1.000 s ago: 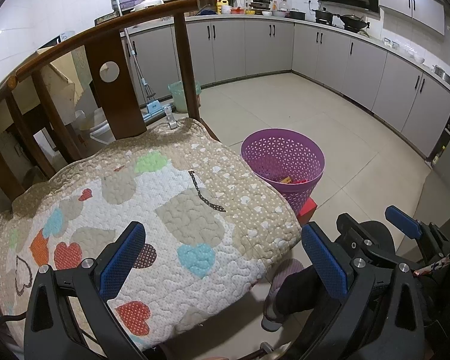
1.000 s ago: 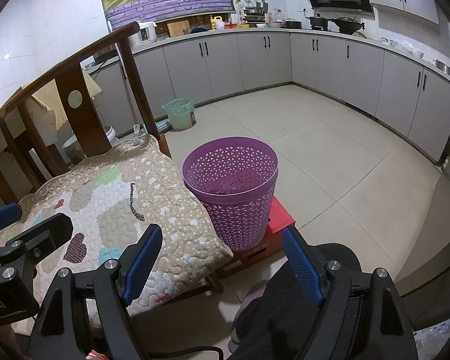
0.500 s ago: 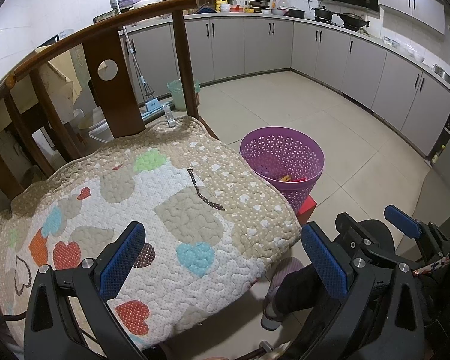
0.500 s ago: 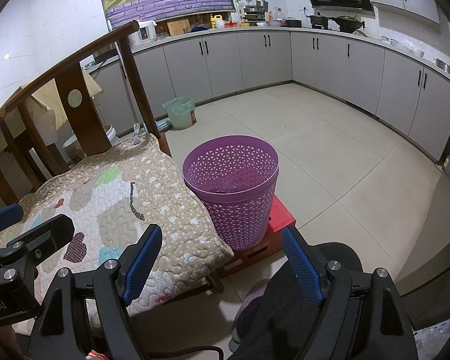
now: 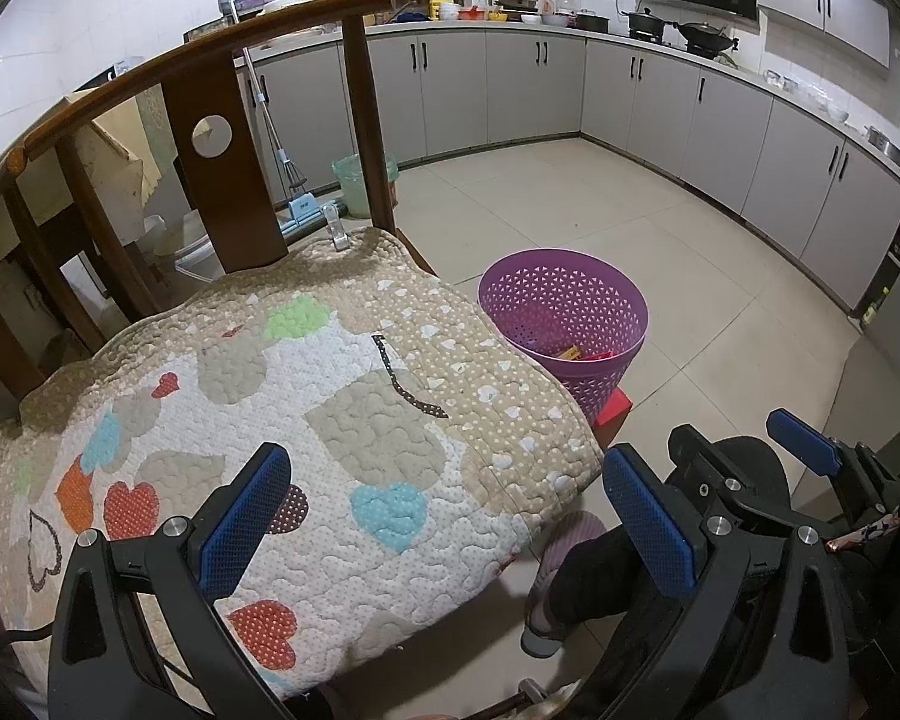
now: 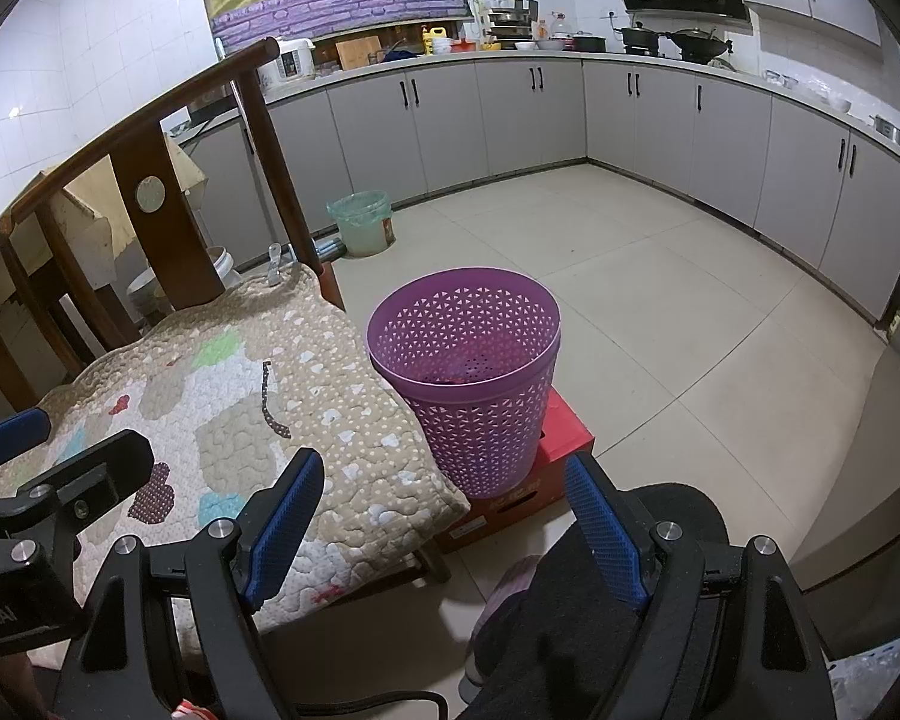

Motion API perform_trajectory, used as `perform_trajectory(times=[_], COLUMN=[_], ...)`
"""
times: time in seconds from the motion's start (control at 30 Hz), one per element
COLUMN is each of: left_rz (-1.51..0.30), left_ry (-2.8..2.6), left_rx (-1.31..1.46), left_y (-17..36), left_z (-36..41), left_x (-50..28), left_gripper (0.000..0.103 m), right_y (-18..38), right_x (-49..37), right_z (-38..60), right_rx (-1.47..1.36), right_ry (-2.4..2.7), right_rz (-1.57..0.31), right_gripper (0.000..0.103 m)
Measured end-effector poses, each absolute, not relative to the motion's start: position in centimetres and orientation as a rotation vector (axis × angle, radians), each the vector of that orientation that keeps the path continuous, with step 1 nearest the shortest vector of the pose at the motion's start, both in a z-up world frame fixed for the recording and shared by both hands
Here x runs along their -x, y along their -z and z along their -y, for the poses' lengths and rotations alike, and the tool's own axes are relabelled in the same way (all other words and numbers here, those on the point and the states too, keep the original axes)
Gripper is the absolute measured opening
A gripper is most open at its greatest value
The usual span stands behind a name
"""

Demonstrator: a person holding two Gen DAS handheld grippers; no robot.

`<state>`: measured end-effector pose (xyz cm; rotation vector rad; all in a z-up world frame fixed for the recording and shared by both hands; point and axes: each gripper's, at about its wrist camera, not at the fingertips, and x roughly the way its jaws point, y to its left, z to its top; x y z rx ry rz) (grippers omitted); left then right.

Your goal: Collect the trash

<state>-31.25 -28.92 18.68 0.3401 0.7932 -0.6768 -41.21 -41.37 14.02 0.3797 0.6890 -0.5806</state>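
Observation:
A purple mesh trash basket (image 5: 564, 315) stands on a red box (image 6: 561, 438) beside a wooden chair; it also shows in the right wrist view (image 6: 468, 372). Wrappers (image 5: 579, 354) lie in its bottom. My left gripper (image 5: 450, 516) is open and empty above the chair's quilted cushion (image 5: 282, 420). My right gripper (image 6: 444, 516) is open and empty, low in front of the basket, and it also shows in the left wrist view (image 5: 804, 444) at the right edge. No loose trash shows on the cushion (image 6: 228, 384).
The chair's wooden backrest (image 5: 222, 138) rises behind the cushion. A green-lined bin (image 6: 363, 222) and a mop (image 5: 288, 180) stand by the grey cabinets (image 5: 510, 90). A person's dark-trousered leg and slipper (image 5: 570, 576) are below the grippers. Tiled floor (image 6: 660, 300) stretches right.
Nothing has visibly changed apart from a very slight shift of both views; both grippers stay open.

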Motion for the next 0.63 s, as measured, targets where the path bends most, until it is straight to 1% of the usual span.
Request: perform_trajectory(times=[0.63], left_rz=[-0.798], left_ry=[0.690], left_rx=[-0.344], left_y=[-18.44], left_z=[28.96], left_x=[31.45], left_gripper=[0.103], right_y=[-13.85], right_x=[41.17], right_z=[41.67], right_rx=[-0.381], right_ry=[0.573], right_rz=[-0.701], right_gripper=[0.086])
